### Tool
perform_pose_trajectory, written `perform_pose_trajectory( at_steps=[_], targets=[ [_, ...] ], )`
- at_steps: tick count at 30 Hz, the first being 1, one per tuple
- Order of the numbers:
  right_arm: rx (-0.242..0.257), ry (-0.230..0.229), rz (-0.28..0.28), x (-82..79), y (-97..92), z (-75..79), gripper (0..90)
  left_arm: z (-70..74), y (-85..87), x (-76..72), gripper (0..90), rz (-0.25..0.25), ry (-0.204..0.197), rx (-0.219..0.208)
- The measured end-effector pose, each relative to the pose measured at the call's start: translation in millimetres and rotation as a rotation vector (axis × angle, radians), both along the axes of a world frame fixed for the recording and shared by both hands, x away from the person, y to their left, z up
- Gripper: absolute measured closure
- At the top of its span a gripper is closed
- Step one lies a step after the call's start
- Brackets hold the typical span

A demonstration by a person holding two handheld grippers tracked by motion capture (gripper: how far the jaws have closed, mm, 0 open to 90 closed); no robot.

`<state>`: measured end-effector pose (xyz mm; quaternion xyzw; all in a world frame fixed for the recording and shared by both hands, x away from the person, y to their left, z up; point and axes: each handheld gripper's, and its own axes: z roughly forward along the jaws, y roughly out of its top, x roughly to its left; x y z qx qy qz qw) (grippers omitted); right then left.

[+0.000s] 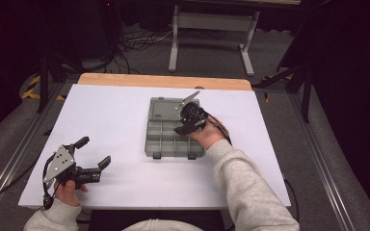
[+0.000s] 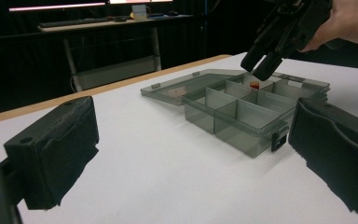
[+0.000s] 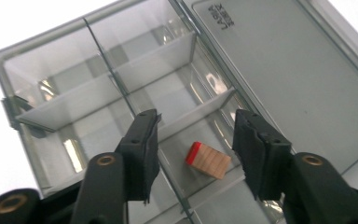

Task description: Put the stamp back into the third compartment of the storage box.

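A smoky-grey compartment box (image 1: 150, 144) lies open on the white table, its lid (image 1: 166, 107) folded flat toward the far side. My right gripper (image 1: 183, 127) hangs over the box's right-hand compartments, pointing down, jaws open. In the right gripper view a small wooden block (image 3: 208, 160) with one red end lies on a compartment floor between the jaws of the right gripper (image 3: 196, 116), touching neither pad. The left gripper view shows that block (image 2: 254, 85) just under the right gripper (image 2: 258, 69). My left gripper (image 1: 96, 150) rests near the table's front left, open and holding nothing.
The white tabletop (image 1: 115, 125) has free room left of the box, with a wooden strip (image 1: 164, 81) along its far edge. Metal rails run down both sides of the table. Beyond it stand a white metal frame (image 1: 212, 21) and floor cables.
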<state>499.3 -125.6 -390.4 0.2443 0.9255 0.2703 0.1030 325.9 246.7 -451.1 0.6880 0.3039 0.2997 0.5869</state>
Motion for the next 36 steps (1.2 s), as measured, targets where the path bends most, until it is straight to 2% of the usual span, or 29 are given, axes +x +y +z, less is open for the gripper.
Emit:
perform_pose_trajectory(
  at_steps=[4, 5, 8, 18, 23, 31, 36],
  targets=[
    [0.023, -0.028, 0.009, -6.9, 0.1, 8.2, 41.3, -0.1, 0.6, -0.2, 2.6, 0.002, 0.0, -0.001],
    [0.042, -0.032, 0.012, -10.8, -0.1, 12.2, 36.8, 0.0, 0.8, -0.3, 2.6, 0.003, 0.0, 0.0],
    [0.054, -0.037, 0.017, -14.9, -0.5, 15.9, 33.1, 0.4, 0.9, -0.3, 2.6, 0.003, -0.001, -0.001],
    [0.099, -0.1, 0.045, -35.0, -3.0, 32.2, 16.0, 0.4, 0.1, 0.2, 2.6, 0.002, 0.0, -0.002],
    [0.121, -0.131, 0.037, -43.2, -5.0, 37.9, 6.6, 0.5, 0.8, 0.1, 2.6, 0.004, 0.0, -0.002],
    [0.14, -0.147, 0.039, -53.7, -8.4, 40.7, 3.4, 0.4, 1.0, 0.3, 2.6, 0.004, 0.0, -0.001],
    [0.178, -0.173, 0.038, -64.6, -12.6, 45.3, 2.2, 0.3, 0.7, 0.4, 2.6, 0.004, 0.001, -0.003]
  ],
)
